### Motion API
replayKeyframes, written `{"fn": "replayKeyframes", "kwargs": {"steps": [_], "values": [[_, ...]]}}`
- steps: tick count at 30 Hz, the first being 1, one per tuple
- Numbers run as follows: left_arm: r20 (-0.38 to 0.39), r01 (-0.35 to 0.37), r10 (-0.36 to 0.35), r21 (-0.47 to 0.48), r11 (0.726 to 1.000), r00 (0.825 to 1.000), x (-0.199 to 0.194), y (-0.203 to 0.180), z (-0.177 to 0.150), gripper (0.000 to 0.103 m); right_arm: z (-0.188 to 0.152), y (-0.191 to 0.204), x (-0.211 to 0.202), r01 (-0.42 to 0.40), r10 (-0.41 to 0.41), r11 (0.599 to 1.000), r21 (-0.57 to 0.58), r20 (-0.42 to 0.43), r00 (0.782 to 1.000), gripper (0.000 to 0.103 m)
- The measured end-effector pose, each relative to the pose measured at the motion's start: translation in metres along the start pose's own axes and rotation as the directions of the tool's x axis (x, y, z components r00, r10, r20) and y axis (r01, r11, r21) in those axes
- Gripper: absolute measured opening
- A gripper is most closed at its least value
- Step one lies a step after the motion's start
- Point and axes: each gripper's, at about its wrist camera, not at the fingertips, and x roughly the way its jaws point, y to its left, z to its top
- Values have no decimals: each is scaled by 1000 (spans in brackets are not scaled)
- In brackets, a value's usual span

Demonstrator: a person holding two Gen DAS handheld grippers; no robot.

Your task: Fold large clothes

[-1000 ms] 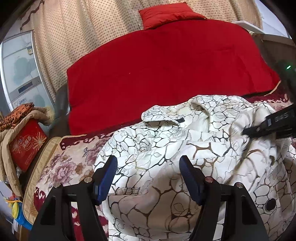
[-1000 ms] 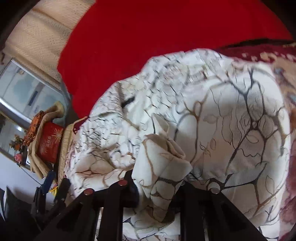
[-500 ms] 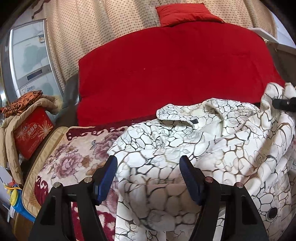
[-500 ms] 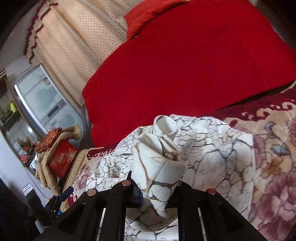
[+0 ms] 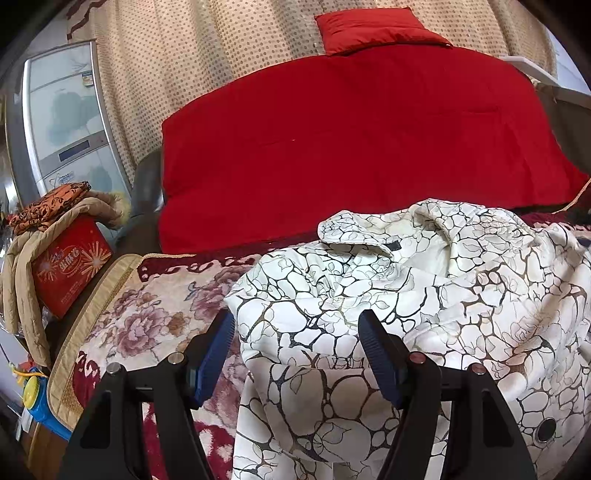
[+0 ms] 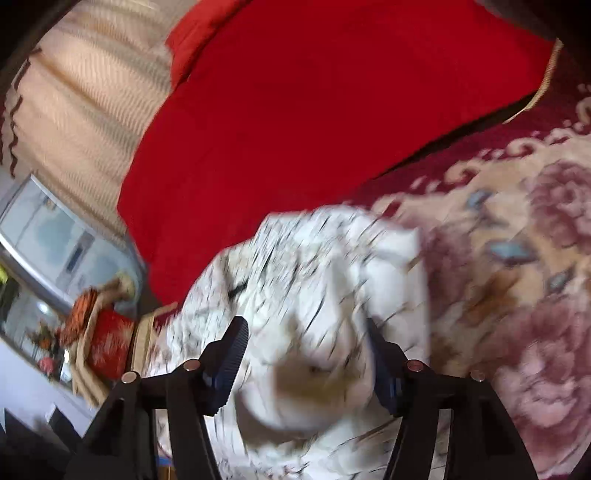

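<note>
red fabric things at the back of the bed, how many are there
2. A large red quilted blanket spreads across the bed behind the white crackle-patterned jacket, and a small red pillow sits on the blanket's far edge by the curtain. More may be hidden.

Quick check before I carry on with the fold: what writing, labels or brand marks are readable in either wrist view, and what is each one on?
Red box: large gold Chinese characters beside firework bursts, too small and slanted to read with confidence; the fine print below is illegible.
Fridge: a small sticker near the top and blue print on its lower panel, both too small to read.
Jacket: a dark tab at the collar, no legible text.
Right wrist view: blurred, nothing readable.
</note>
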Motion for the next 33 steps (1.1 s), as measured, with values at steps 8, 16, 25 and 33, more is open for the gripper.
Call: {"fn": "replayKeyframes", "kwargs": {"steps": [8, 16, 25, 33], "values": [[-71, 4, -3, 13, 1000, 997, 21, -9, -4, 71, 8, 23, -26, -77, 91, 984, -158, 85, 992, 54], [-240, 16, 1, 69, 997, 971, 65, -29, -20, 71, 2, 49, 27, -35, 5, 955, -295, -102, 995, 39], [-276, 17, 11, 98, 995, 961, 65, -27, -25, 74, -44, 39, 8, -5, -166, 877, -481, -311, 936, 37], [-205, 18, -11, 32, 999, 979, 49, -16, -8, 74, -23, 42, -6, -18, -127, 881, -472, -273, 954, 36]]}}
